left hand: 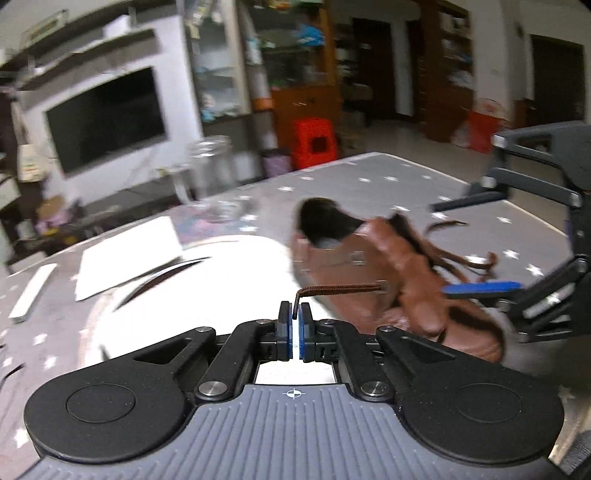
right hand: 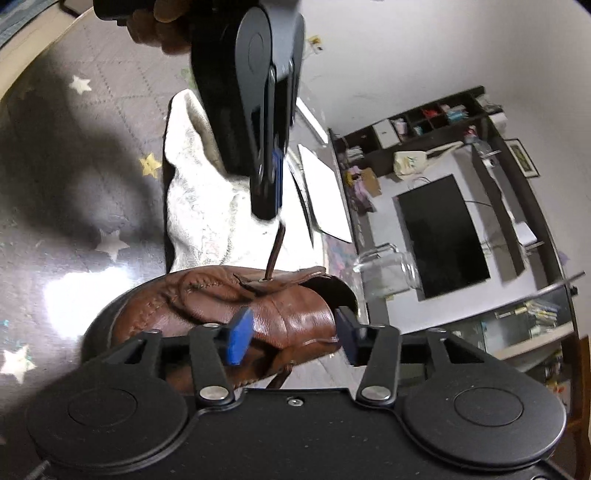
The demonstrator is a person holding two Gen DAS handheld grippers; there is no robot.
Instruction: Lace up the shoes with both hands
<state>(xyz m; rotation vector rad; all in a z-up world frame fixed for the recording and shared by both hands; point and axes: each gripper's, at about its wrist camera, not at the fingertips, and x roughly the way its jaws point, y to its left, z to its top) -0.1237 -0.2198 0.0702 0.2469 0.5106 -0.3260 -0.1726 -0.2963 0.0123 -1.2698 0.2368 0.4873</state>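
A brown leather shoe (left hand: 373,273) lies on the grey star-patterned table cover, its opening toward the far side. My left gripper (left hand: 294,314) is shut on the end of a dark brown lace (left hand: 340,288), which runs taut from its pads across to the shoe's eyelet flap. In the right wrist view the same lace (right hand: 275,251) rises from an eyelet of the shoe (right hand: 221,299) up into the left gripper (right hand: 271,206). My right gripper (right hand: 293,339) stands open just over the shoe's side, nothing pinched between its blue pads. Loose lace ends (left hand: 476,264) trail beyond the shoe.
A white cloth (right hand: 195,192) lies under and beside the shoe. White paper sheets (left hand: 129,254) and a clear glass jar (left hand: 212,173) stand farther back on the table (left hand: 369,177). A hand (right hand: 162,26) holds the left gripper's handle. Shelves and a dark television fill the background.
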